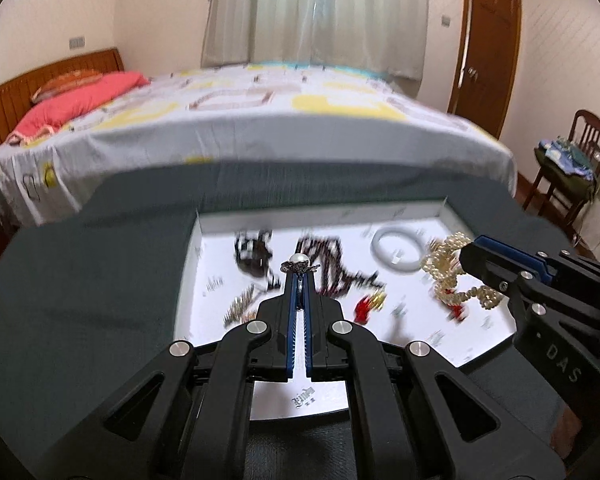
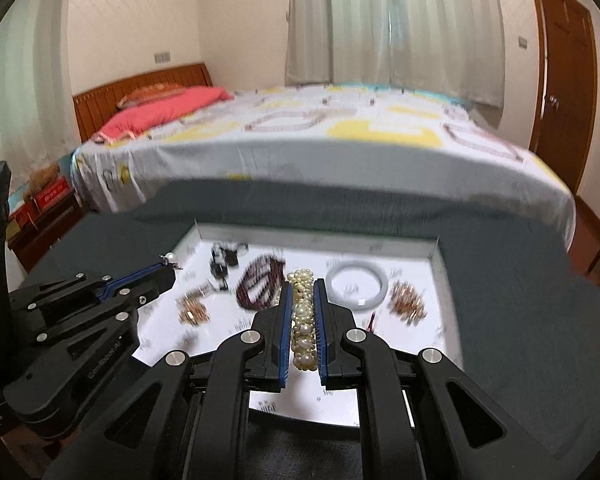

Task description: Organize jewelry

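A white tray (image 1: 204,264) on a dark green cloth holds loose jewelry. My left gripper (image 1: 299,276) is shut on a pearl brooch (image 1: 299,263) with a silver setting, held above the tray; it also shows in the right wrist view (image 2: 168,259). My right gripper (image 2: 302,286) is shut on a pearl bracelet (image 2: 303,320), lifted over the tray; the bracelet hangs from it in the left wrist view (image 1: 450,276). In the tray lie a pale jade bangle (image 2: 356,286), a dark red bead string (image 2: 260,280), a black piece (image 2: 224,258) and gold pieces (image 2: 408,298).
A bed (image 1: 240,120) with a patterned sheet and pink pillow stands right behind the table. A wooden door (image 2: 560,80) is at the right, a chair (image 1: 572,160) with clothes beside it. A red charm (image 1: 366,305) lies in the tray.
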`<action>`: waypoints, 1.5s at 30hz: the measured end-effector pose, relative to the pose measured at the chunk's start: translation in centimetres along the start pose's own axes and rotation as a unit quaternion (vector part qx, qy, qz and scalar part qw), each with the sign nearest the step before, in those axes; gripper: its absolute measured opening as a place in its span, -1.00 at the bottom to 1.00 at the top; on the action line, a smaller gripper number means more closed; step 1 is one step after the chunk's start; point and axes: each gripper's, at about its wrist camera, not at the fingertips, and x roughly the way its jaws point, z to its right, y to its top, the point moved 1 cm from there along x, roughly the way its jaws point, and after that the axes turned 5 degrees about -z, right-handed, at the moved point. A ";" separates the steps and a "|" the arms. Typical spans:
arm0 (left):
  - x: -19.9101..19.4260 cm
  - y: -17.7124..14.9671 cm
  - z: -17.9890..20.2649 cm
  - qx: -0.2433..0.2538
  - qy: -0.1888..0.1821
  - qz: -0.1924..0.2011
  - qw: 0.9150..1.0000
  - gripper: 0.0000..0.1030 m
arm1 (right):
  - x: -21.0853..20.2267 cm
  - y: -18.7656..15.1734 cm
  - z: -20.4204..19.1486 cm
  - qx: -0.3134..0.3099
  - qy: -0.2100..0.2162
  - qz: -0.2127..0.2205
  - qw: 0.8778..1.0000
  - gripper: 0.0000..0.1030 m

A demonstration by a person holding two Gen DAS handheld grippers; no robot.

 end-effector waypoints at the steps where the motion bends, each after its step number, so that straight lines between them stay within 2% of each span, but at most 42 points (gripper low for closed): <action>1: 0.6 -0.3 -0.1 0.000 0.001 -0.007 1.000 -0.93 | 0.8 -0.4 0.1 0.002 -0.001 -0.009 1.000 -0.79; 7: 3.7 -1.4 -0.3 -0.002 0.010 -0.034 0.999 -0.93 | 3.7 -1.9 0.8 0.012 -0.005 -0.044 0.999 -0.79; 16: 5.9 -2.2 -0.7 -0.007 0.010 -0.072 0.997 -0.92 | 5.8 -2.9 1.3 0.016 -0.009 -0.066 0.998 -0.77; 19: 5.9 -2.3 -0.8 -0.012 0.011 -0.074 0.997 -0.72 | 5.9 -2.9 1.3 0.017 -0.010 -0.070 0.997 -0.75; 20: 6.0 -2.3 -0.7 -0.012 0.010 -0.075 0.997 -0.56 | 5.9 -2.9 1.4 0.018 -0.010 -0.071 0.997 -0.73; 21: 5.9 -2.3 -0.7 -0.011 0.010 -0.075 0.997 -0.41 | 5.8 -2.9 1.4 0.019 -0.010 -0.071 0.997 -0.55; 22: 5.9 -2.3 -0.7 -0.010 0.011 -0.075 0.997 -0.36 | 5.7 -2.9 1.4 0.020 -0.009 -0.066 0.998 -0.21; 24: 5.7 -2.4 -0.5 -0.008 0.011 -0.073 0.997 -0.22 | 5.2 -2.9 1.4 0.020 -0.013 -0.058 0.998 -0.02; 31: 4.9 -2.5 -0.3 -0.007 0.020 -0.070 0.997 0.15 | 3.9 -2.5 1.3 0.018 -0.018 -0.050 0.998 -0.01; 34: 4.2 -2.6 -0.3 -0.009 0.024 -0.069 0.997 0.25 | 3.1 -2.8 1.5 0.023 -0.027 -0.044 0.998 0.18; 40: 2.0 -2.9 0.0 -0.006 0.033 -0.063 0.997 0.45 | 1.2 -3.7 1.8 0.025 -0.038 -0.044 0.998 0.31; 45: -1.5 -3.5 0.3 -0.006 0.042 -0.043 0.998 0.56 | -1.6 -4.4 2.0 0.036 -0.042 -0.033 0.998 0.39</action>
